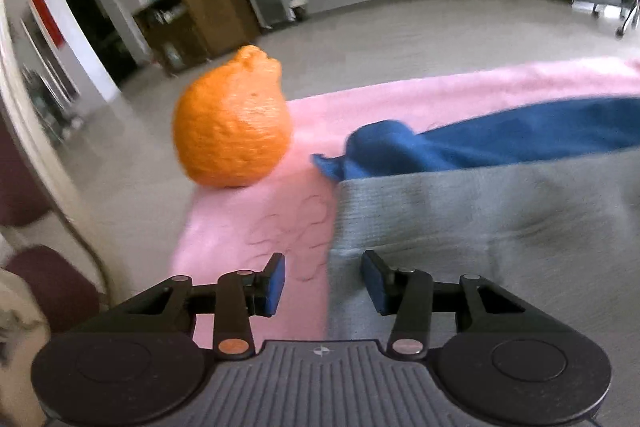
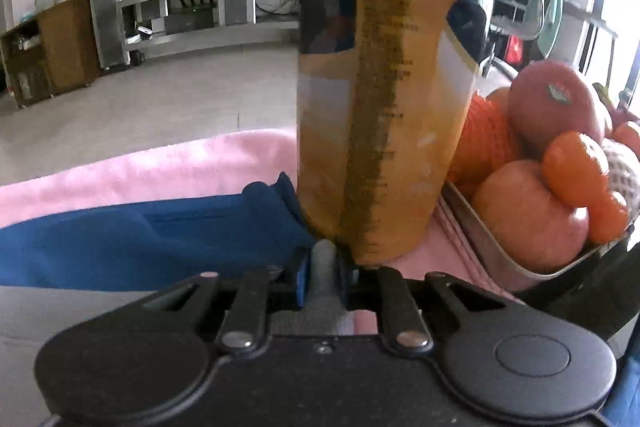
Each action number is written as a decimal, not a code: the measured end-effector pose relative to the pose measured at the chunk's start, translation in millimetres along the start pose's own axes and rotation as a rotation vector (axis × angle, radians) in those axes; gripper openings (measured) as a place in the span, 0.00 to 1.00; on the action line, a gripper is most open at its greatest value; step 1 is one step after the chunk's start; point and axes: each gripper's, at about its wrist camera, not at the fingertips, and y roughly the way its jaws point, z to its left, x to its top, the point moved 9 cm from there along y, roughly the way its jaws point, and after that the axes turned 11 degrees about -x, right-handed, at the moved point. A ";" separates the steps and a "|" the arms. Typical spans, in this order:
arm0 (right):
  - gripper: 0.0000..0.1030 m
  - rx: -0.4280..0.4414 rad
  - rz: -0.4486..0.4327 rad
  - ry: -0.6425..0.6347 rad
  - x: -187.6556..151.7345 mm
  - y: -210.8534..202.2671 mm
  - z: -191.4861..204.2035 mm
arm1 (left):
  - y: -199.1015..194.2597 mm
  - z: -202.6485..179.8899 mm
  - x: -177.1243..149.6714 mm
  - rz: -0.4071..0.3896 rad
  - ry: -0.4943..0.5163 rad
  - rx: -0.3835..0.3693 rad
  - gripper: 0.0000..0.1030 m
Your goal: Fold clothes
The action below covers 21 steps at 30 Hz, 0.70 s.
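the left gripper (image 1: 323, 281) stands with its blue pads (image 1: 276, 283) apart and nothing between them, hovering over the left edge of the grey garment (image 1: 480, 235), where it meets the pink cloth (image 1: 248, 227) that covers the surface. at about 11 o'clock from those jaws a knobbly orange fruit (image 1: 232, 119) sits on the pink cloth, near the garment's corner but apart from it. at 1 o'clock a blue garment (image 1: 460, 143) lies crumpled along the far edge of the grey one, touching it.

the right gripper (image 2: 323, 277) has its jaws pinched on a small tuft of grey fabric (image 2: 323, 267), which looks like the right edge of the same grey garment. straight ahead at 12 o'clock, almost against the fingertips, stands a tall bottle (image 2: 380, 107) with a yellow-brown label. at 2 o'clock a metal bowl (image 2: 504, 259) holds piled fruit (image 2: 552, 107). the blue garment (image 2: 160, 235) runs off toward 9 o'clock.

the likely trouble: lifting or swinging the pinched edge forward could knock the bottle over, since it stands so close. only one side is gripped, so the fold may drag skewed, pulling the blue garment along. on the left, a sweep of cloth could set the fruit rolling off the edge.
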 end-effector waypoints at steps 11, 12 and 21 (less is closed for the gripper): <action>0.49 0.299 0.138 0.261 -1.2 -69.1 -53.4 | -57.3 34.1 -14.2 -0.070 -0.289 -0.178 0.36; 0.40 0.349 0.159 0.297 -6.1 -70.4 -55.7 | -56.5 26.9 -14.5 -0.078 -0.291 -0.212 0.35; 0.18 0.367 0.274 0.318 -46.2 -24.7 -57.0 | -32.9 -4.1 -26.0 0.015 -0.064 0.043 0.35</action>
